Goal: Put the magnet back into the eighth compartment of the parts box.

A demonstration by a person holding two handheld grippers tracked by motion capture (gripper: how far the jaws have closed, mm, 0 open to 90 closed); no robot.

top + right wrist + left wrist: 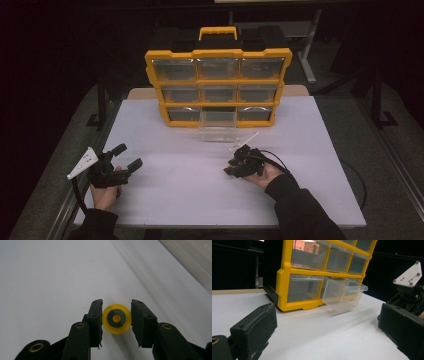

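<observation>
from above, the right gripper (pixel 235 162) rests low on the white table (pixel 190 195), near a pulled-out clear drawer (pixel 218 124) of the yellow organizer (pixel 218 52); the left gripper (pixel 127 157) gapes apart. along the right gripper's jaws, they clamp a yellow wheel (pixel 116 318) on the tabletop.

the pulled-out clear drawer (pixel 342 293) looks empty, but its inside is too blurred to tell
</observation>
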